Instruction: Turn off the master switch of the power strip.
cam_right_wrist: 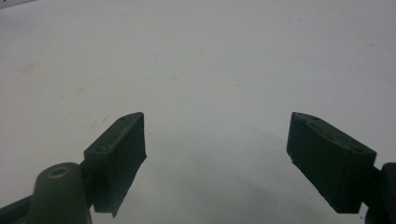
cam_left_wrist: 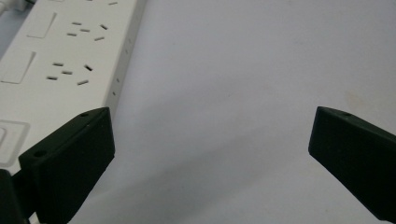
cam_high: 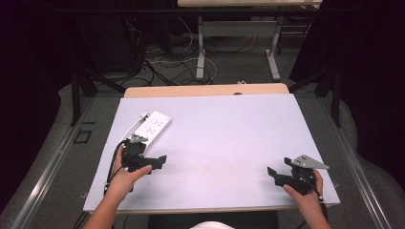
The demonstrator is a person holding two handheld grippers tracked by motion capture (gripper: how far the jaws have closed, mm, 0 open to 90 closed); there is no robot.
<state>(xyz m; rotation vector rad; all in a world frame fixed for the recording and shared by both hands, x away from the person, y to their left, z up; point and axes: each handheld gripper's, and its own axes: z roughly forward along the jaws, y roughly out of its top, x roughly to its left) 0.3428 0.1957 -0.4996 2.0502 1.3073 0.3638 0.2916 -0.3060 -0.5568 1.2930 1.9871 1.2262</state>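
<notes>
In the high view, a pale sheet [cam_high: 224, 143] covers the desk [cam_high: 205, 90], whose wooden edge shows along the top of the sheet. A white power strip [cam_high: 153, 127] lies in the upper left of the sheet, angled, with a white cord running from its far end down along the sheet's left edge.

The left gripper [cam_high: 155, 162] is held in the person's left hand [cam_high: 125, 175] at the lower left, just below the near end of the power strip. In the left gripper view its 2 fingers [cam_left_wrist: 70, 163] are spread wide over bare sheet, with the power strip [cam_left_wrist: 60, 65] at the upper left, just beyond the left finger.

The right gripper [cam_high: 274, 172] sits in the right hand [cam_high: 305, 195] at the lower right, well apart from the strip. In the right gripper view its 2 fingers [cam_right_wrist: 116, 158] are likewise spread wide with nothing between them.
</notes>
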